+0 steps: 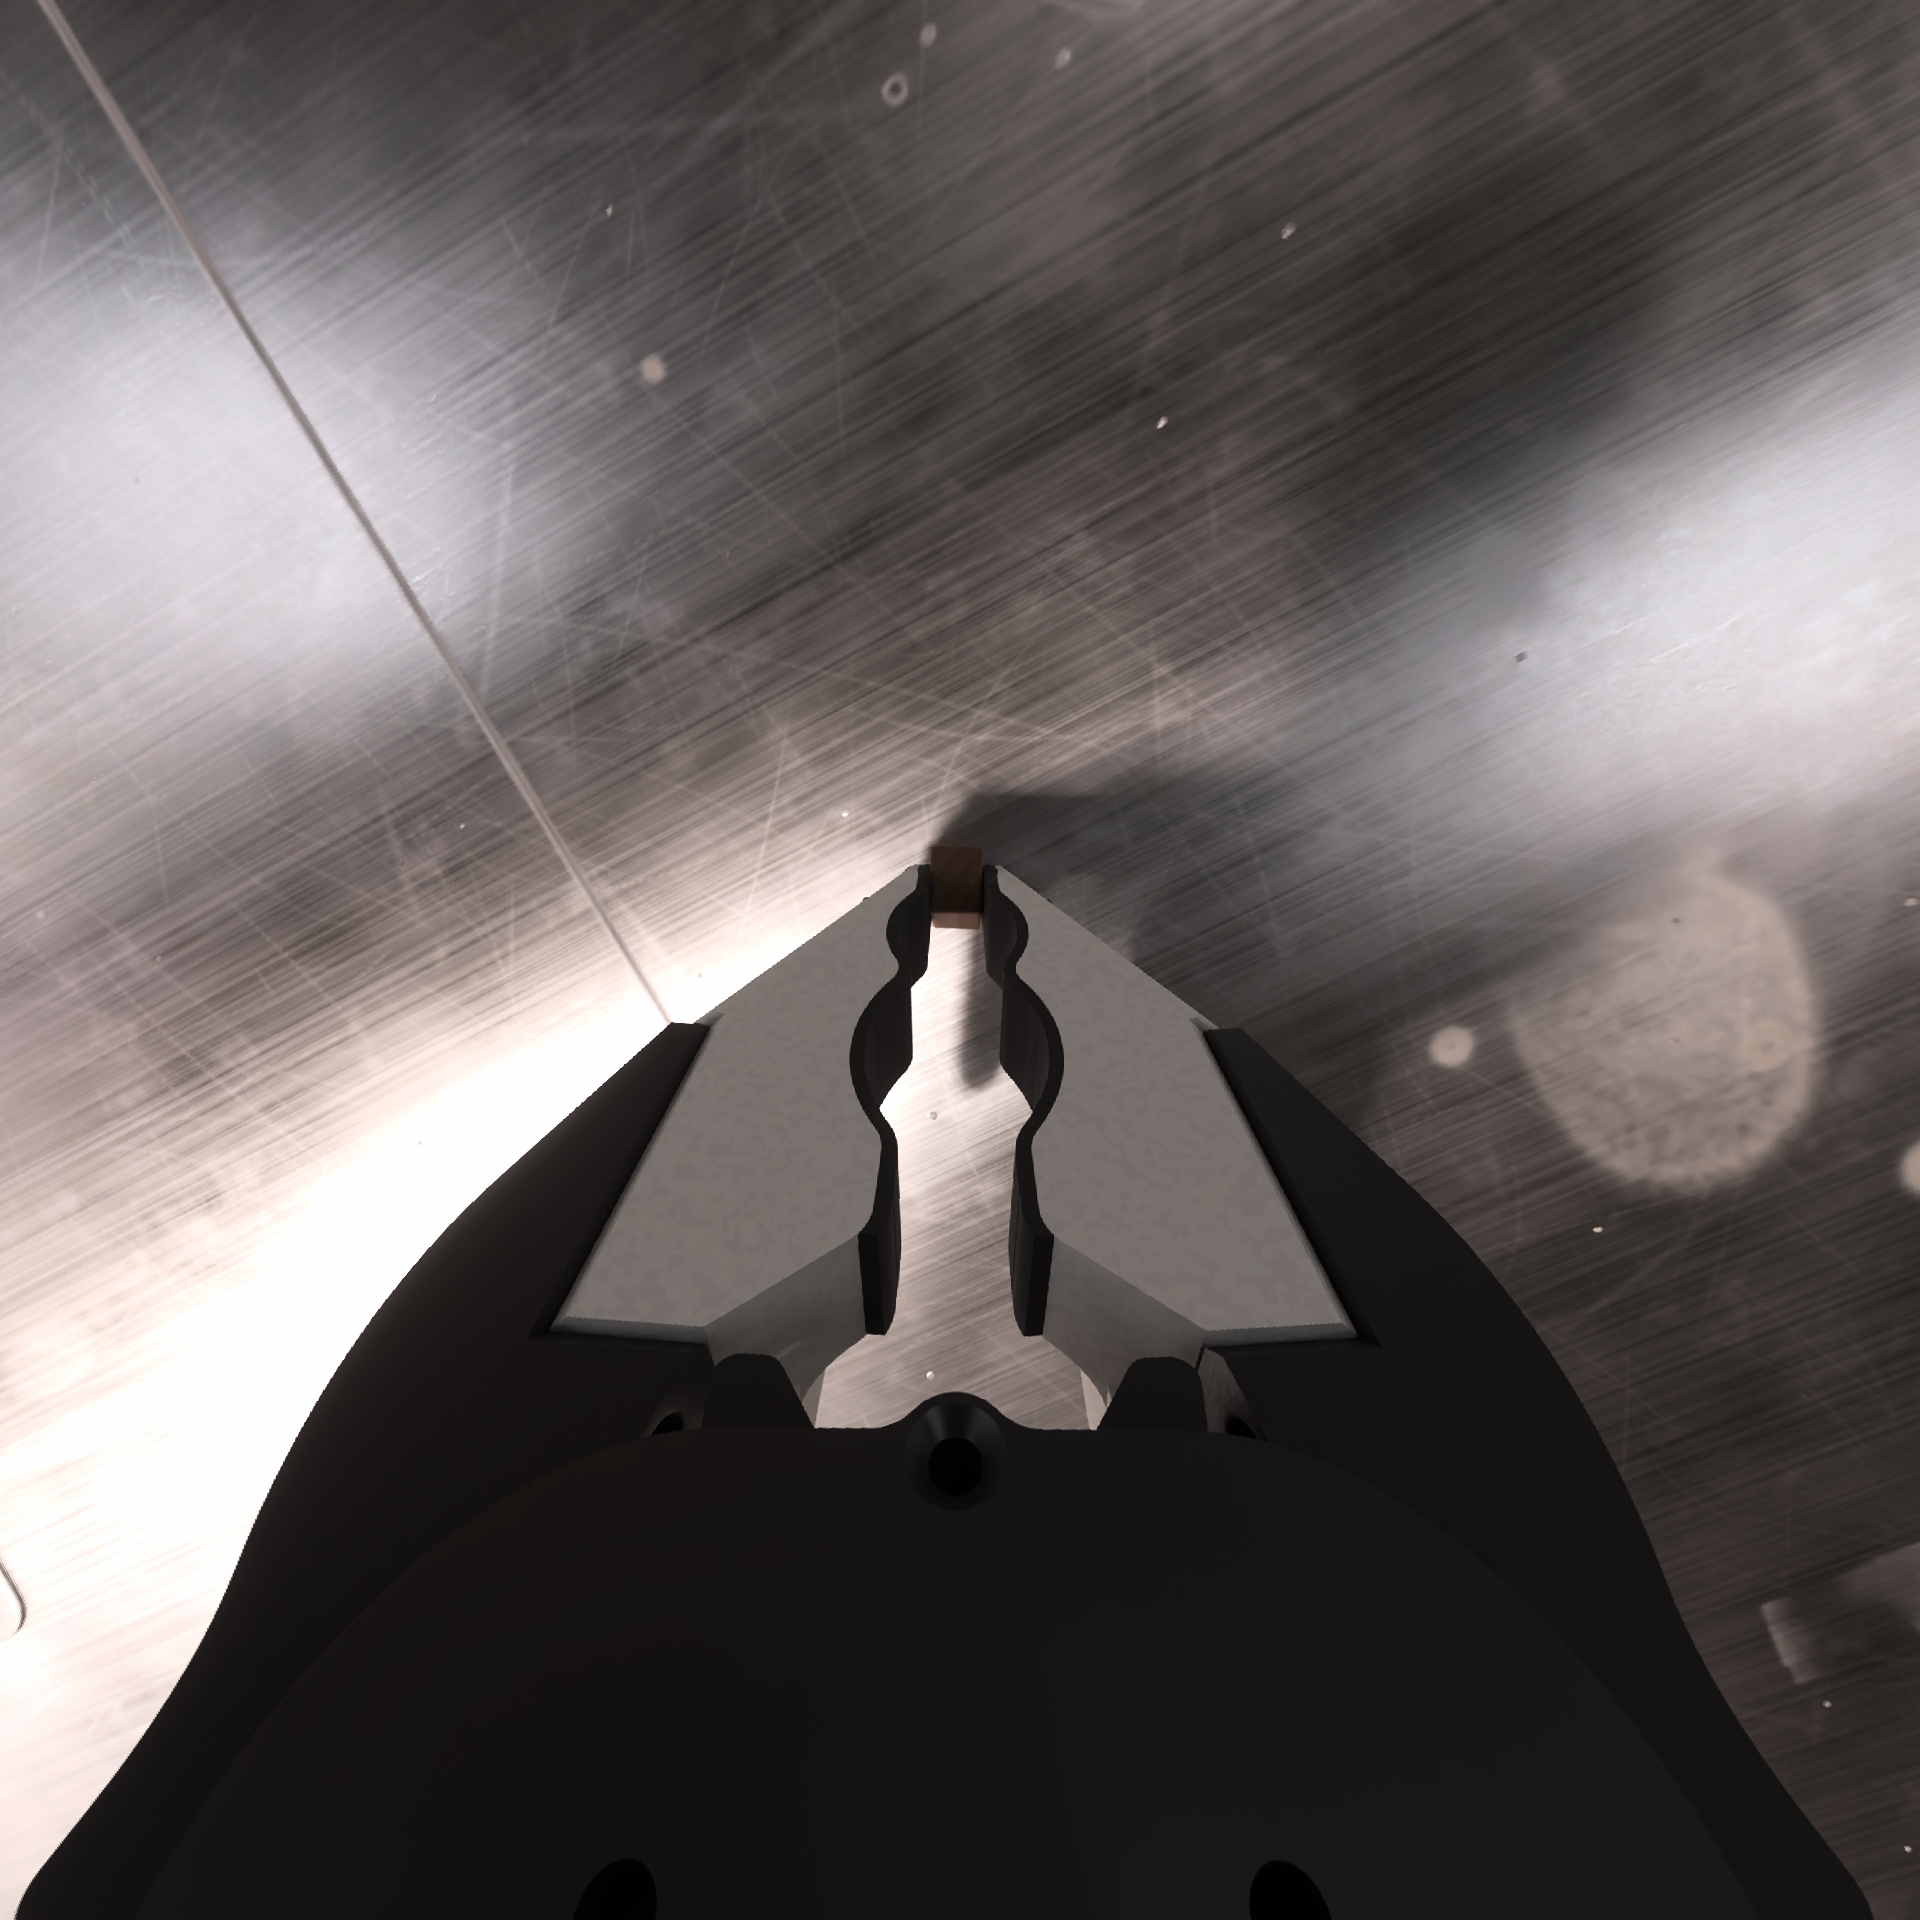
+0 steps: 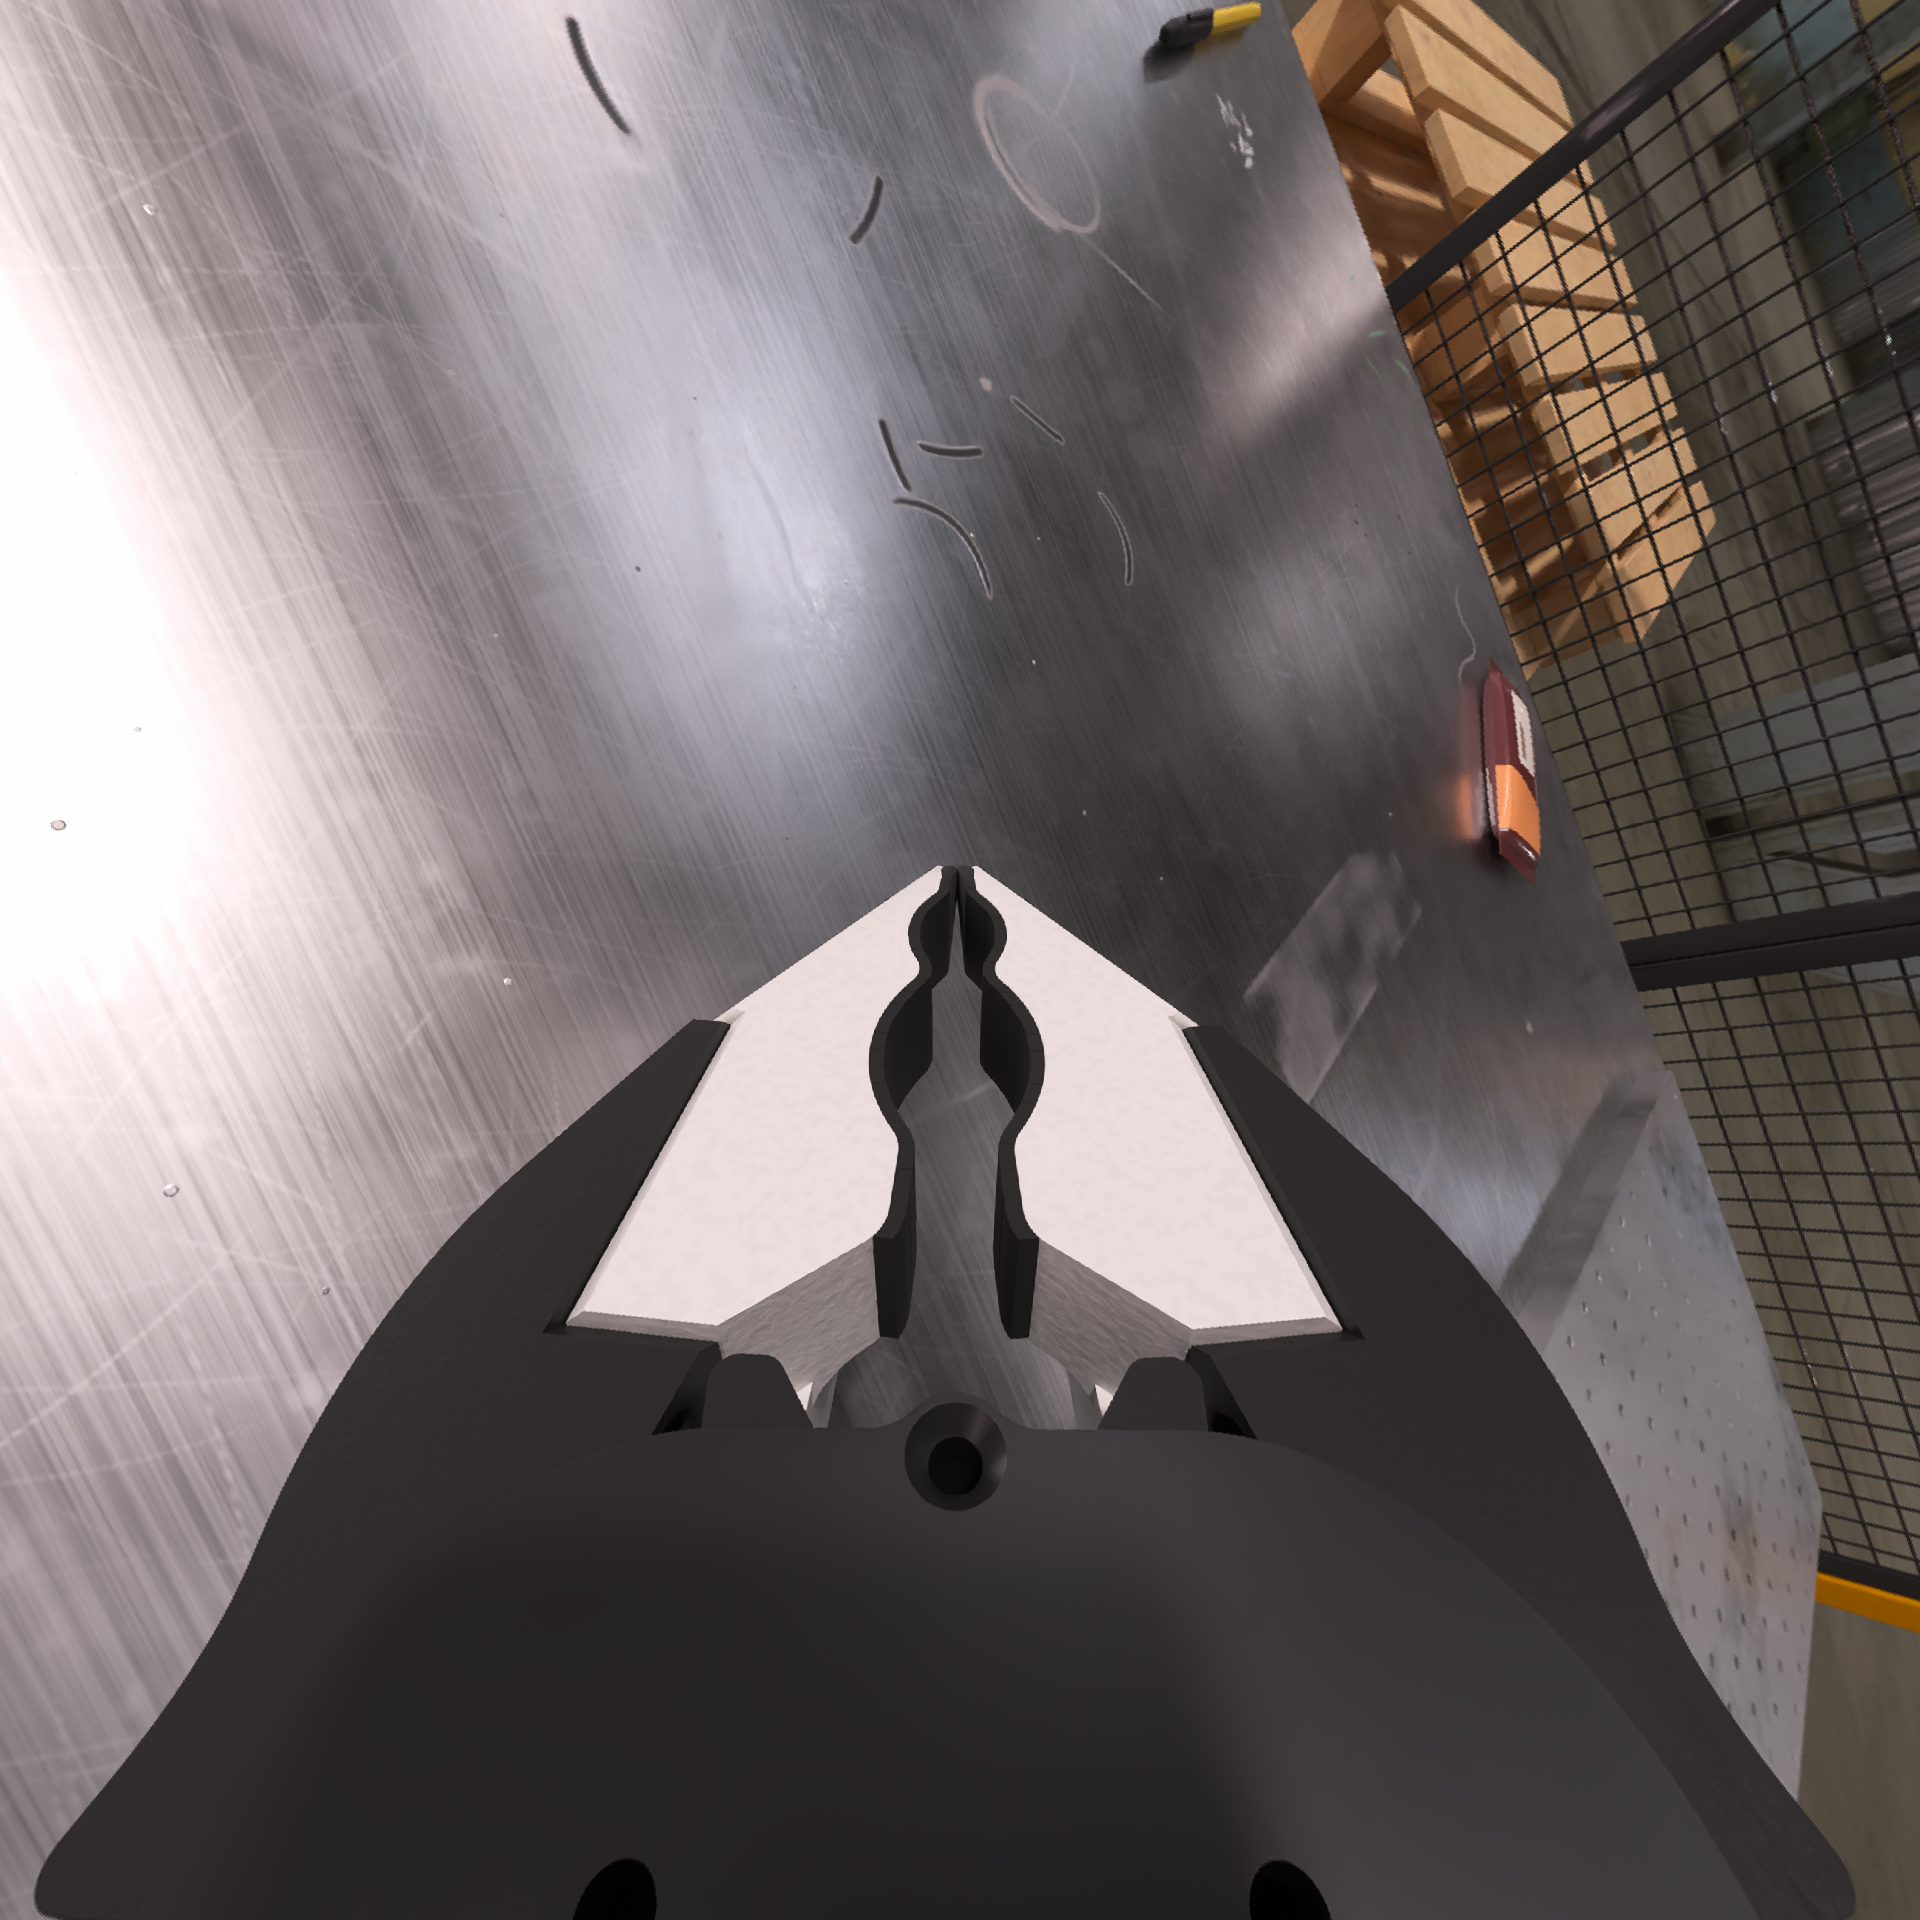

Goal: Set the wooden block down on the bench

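In the left wrist view my left gripper [image 1: 957, 891] is shut on a small brown wooden block [image 1: 956, 885], pinched between the two fingertips. It hangs close over the scratched steel bench [image 1: 1143, 468], with a dark shadow just beyond the block; I cannot tell whether the block touches the surface. In the right wrist view my right gripper [image 2: 957, 875] is shut with its tips together and holds nothing, over the same bench [image 2: 623, 520].
A red and orange flat object [image 2: 1509, 774] lies near the bench's right edge. A yellow and black marker [image 2: 1205, 23] lies at the far end. Beyond the edge stand a black wire mesh fence [image 2: 1714, 520] and a wooden pallet stack [image 2: 1486, 260]. A seam [image 1: 343, 499] crosses the bench.
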Robot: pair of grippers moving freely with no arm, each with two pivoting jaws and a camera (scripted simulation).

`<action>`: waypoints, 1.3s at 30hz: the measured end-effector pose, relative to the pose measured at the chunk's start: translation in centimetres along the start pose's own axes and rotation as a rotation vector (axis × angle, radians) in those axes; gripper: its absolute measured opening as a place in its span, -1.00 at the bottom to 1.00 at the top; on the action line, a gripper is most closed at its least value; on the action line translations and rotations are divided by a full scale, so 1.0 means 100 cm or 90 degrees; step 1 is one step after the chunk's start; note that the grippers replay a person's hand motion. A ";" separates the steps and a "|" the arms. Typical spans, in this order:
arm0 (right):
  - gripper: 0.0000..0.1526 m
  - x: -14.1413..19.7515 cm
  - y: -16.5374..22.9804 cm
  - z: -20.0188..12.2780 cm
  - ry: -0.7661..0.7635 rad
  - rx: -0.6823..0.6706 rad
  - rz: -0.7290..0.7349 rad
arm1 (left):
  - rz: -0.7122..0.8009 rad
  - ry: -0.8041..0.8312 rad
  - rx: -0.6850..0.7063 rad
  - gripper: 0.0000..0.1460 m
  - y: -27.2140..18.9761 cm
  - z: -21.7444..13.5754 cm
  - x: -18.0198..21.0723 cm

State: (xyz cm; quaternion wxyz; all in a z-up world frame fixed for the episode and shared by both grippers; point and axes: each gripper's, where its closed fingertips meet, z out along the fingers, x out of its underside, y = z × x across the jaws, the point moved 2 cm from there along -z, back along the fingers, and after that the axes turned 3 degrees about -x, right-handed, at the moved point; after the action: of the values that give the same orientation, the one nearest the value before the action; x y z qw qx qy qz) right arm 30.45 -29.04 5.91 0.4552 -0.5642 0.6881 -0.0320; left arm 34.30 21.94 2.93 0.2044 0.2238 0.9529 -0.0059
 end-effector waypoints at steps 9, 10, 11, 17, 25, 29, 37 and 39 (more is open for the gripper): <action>-1.00 -0.002 0.006 -0.006 -0.021 -0.040 0.030 | 0.087 -0.222 0.064 -0.88 -0.046 -0.056 -0.041; -1.00 -0.002 0.008 -0.003 -0.016 -0.045 0.026 | 0.135 -0.251 0.072 -0.88 -0.061 -0.063 -0.047; -1.00 -0.001 0.009 0.000 -0.004 -0.046 0.023 | 0.181 -0.277 0.079 -0.88 -0.076 -0.069 -0.052; -1.00 0.004 0.018 0.021 0.057 -0.045 0.007 | 0.399 -0.331 0.203 -0.88 -0.205 -0.075 -0.063; -1.00 0.006 0.025 0.026 0.086 -0.053 -0.121 | 0.532 -0.255 0.323 -0.88 -0.320 -0.029 -0.034; -1.00 0.002 0.022 0.020 0.064 -0.034 -0.097 | 0.516 -0.224 0.328 -0.88 -0.334 -0.017 -0.033; -1.00 -0.006 0.018 0.001 0.021 -0.024 -0.075 | 0.510 -0.217 0.311 -0.88 -0.342 -0.008 -0.036; -1.00 -0.009 0.020 -0.001 0.014 -0.029 -0.074 | 0.499 -0.219 0.314 -0.88 -0.342 -0.008 -0.036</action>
State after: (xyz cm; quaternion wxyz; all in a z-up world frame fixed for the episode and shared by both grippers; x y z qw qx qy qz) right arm 28.83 -27.63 5.40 0.4322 -0.6130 0.6596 -0.0486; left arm 22.28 -10.27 2.31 0.2868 0.6030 0.7196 -0.1905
